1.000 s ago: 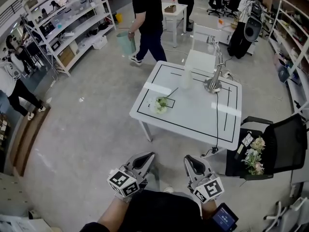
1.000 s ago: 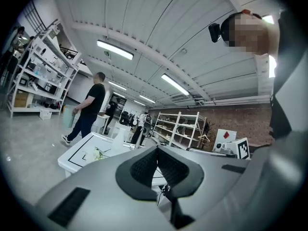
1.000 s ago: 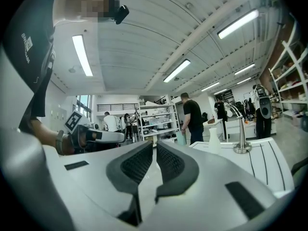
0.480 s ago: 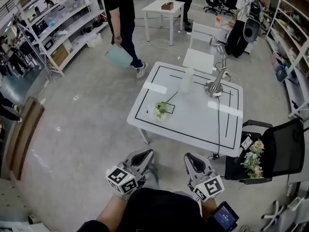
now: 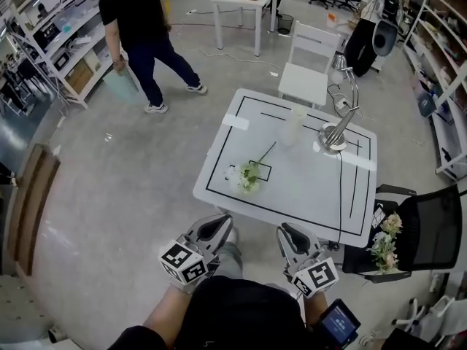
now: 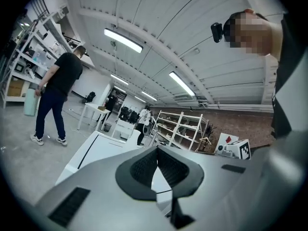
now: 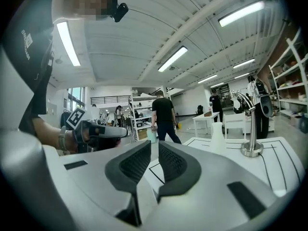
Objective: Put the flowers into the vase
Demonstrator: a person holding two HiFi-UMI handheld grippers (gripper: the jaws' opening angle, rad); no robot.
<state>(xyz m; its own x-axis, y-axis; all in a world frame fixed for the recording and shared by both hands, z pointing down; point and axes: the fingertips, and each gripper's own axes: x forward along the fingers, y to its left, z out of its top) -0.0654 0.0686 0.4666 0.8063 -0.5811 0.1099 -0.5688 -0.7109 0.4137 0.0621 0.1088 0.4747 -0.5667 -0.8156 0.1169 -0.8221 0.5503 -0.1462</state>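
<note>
A white-blossomed flower (image 5: 248, 173) with a long green stem lies on the white table (image 5: 219, 184), near its left front part. A slim white vase (image 5: 294, 126) stands upright further back; in the right gripper view the vase (image 7: 218, 137) stands beside the lamp. Both grippers are held close to my body, short of the table's front edge. My left gripper (image 5: 214, 227) has its jaws together and holds nothing (image 6: 157, 153). My right gripper (image 5: 290, 233) is opening: a narrow gap shows between its pads (image 7: 154, 148), with nothing in it.
A silver desk lamp (image 5: 339, 126) stands at the table's back right, its cable running forward. A white chair (image 5: 310, 64) is behind the table. A black chair (image 5: 430, 232) at right has more flowers (image 5: 384, 243) beside it. A person (image 5: 139, 35) walks at the back left near shelves.
The table has drawn nearer in the head view as both grippers advanced toward it. The person in black has walked further left, away from the table.
</note>
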